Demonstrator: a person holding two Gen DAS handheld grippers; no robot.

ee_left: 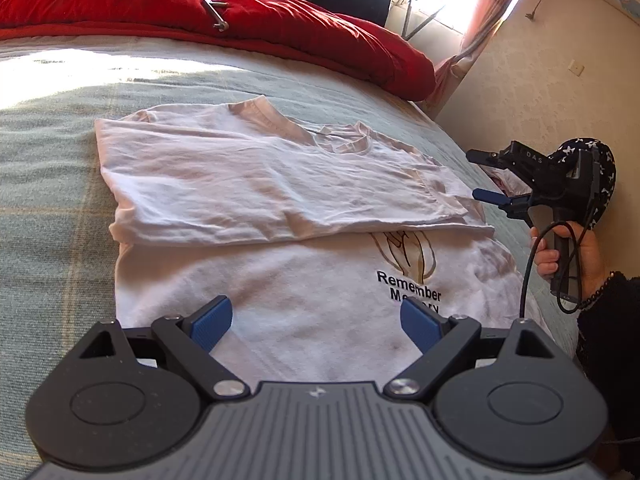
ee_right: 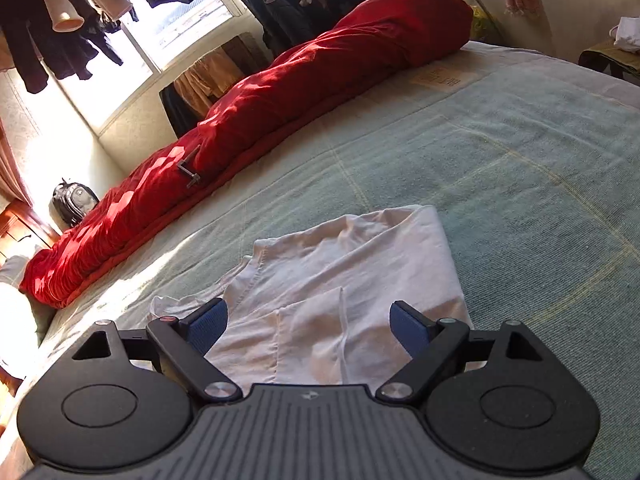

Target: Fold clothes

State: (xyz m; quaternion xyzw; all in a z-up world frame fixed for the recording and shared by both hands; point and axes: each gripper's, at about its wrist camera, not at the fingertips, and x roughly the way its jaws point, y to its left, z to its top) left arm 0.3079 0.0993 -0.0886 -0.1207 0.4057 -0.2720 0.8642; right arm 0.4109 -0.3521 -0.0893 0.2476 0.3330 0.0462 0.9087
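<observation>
Left wrist view: left gripper [ee_left: 316,322] hangs low over the bed [ee_left: 52,160], tilted down, jaws spread wide, nothing between the blue pads [ee_left: 214,320]. Directly under and ahead of it lies the shirt [ee_left: 260,184], white, flat on the blanket, one half folded over itself so the upper layer covers part of the printed front; the words "Remember" and a drawing show just below the folded edge, near the right pad. Pads look clear of the cloth, though contact is hard to judge.

At the shirt's right edge, the right gripper [ee_left: 482,176] comes in sideways, held by a hand [ee_left: 568,252] with a dark sleeve and bead bracelet; jaws wide apart, empty, tips just beside the sleeve end of the shirt.

Right wrist view: right gripper [ee_right: 308,322] angled down, jaws wide, holding nothing. Shirt [ee_right: 352,272] fills the gap between the pads and runs ahead, hem and sleeve seams visible, wrinkled.

Farther back, a red duvet [ee_right: 280,108] bunched along the bed's far side with a metal clamp [ee_right: 191,168] on it. Beyond that, clothes [ee_right: 60,40] hanging by the window, a backpack [ee_right: 74,204] on the floor.
</observation>
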